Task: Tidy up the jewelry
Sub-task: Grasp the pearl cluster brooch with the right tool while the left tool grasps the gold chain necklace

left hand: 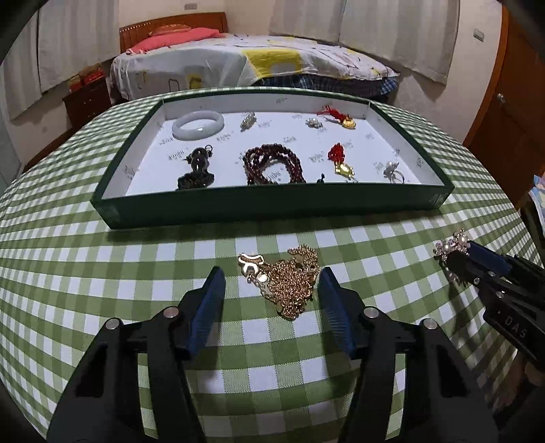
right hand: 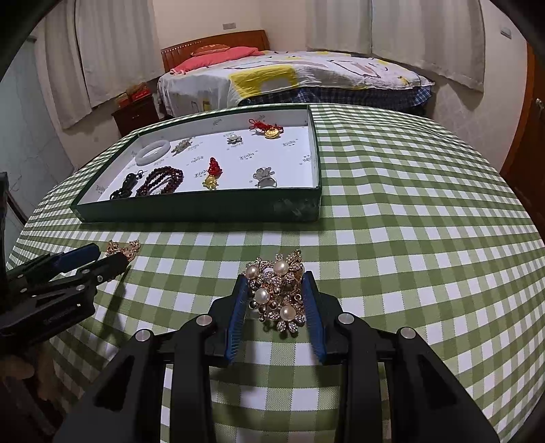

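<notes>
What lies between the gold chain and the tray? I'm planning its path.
Nothing: only bare checked cloth separates the gold chain from the tray, as the left wrist view shows.

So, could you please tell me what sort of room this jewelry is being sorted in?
Most likely a home bedroom: a made bed with a red pillow stands behind the table, curtains hang along the walls, and a small nightstand sits beside the bed.

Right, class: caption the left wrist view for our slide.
Left gripper straddles tangled gold chain necklace on green checked tablecloth, before green jewelry tray.
</notes>
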`<state>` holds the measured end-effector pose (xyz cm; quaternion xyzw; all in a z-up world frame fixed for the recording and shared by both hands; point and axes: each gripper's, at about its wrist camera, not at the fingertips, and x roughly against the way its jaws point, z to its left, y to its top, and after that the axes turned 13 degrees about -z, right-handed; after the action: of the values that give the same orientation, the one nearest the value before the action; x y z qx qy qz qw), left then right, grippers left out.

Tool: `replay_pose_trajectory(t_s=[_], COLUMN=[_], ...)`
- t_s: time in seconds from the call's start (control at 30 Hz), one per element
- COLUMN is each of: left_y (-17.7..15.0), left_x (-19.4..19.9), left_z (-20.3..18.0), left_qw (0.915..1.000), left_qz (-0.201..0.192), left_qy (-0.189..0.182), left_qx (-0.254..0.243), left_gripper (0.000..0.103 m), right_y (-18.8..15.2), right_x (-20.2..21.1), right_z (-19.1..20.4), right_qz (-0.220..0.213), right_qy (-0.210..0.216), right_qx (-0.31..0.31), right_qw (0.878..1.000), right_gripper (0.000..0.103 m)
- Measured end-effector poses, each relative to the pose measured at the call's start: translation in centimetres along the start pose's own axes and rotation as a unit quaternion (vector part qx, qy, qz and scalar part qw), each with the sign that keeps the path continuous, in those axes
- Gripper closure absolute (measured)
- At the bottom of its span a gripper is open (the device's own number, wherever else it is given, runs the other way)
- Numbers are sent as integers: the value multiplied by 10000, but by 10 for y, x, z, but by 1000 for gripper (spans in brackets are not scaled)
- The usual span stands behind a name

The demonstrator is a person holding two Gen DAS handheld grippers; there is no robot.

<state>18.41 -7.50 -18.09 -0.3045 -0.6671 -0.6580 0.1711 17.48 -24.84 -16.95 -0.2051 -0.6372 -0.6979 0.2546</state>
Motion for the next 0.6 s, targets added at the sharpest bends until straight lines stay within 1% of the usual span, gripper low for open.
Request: replay_pose_trajectory(t_s=[0.07, 0.1, 0.13, 0.17, 0.2, 0.27, 0.4, 0.5, 0.6], left_y=[0, 0, 0, 0, 0, 0, -1, -1, -1], left_x=[1, 1, 1, 2, 2, 2, 3, 3, 4], left_z=[0, 0, 1, 3, 3, 4, 3, 8, 10], left_qw=[10000, 10000, 9999, 9999, 9999, 9997, 9995, 9992, 9989], left_qz=[1, -3, -7, -12, -10, -2, -9, -4, -1], left_qy=[-11, -32, -51, -98, -137, -245, -295, -410, -456], left_qx=[-59, -74, -95, -99, -88, -98, -149, 24, 58], left_gripper=[57, 65, 69, 76, 80, 87, 89, 90, 91], right_y=[0, 0, 0, 0, 0, 1, 1, 1, 1], right_x=[0, 0, 0, 0, 0, 0, 0, 0, 0], right_z=[0, 0, 0, 0, 0, 0, 1, 1, 1], right_qz=[0, 0, -2, -3, -2, 1, 1, 1, 1], right_qy=[7, 5, 5, 9, 9, 21, 28, 26, 27], right_qx=[-7, -6, -7, -9, -8, -18, -17, -13, -13], right_qw=[10000, 10000, 10000, 10000, 10000, 10000, 10000, 10000, 10000], right_gripper=[70, 70, 70, 70, 70, 70, 70, 70, 70])
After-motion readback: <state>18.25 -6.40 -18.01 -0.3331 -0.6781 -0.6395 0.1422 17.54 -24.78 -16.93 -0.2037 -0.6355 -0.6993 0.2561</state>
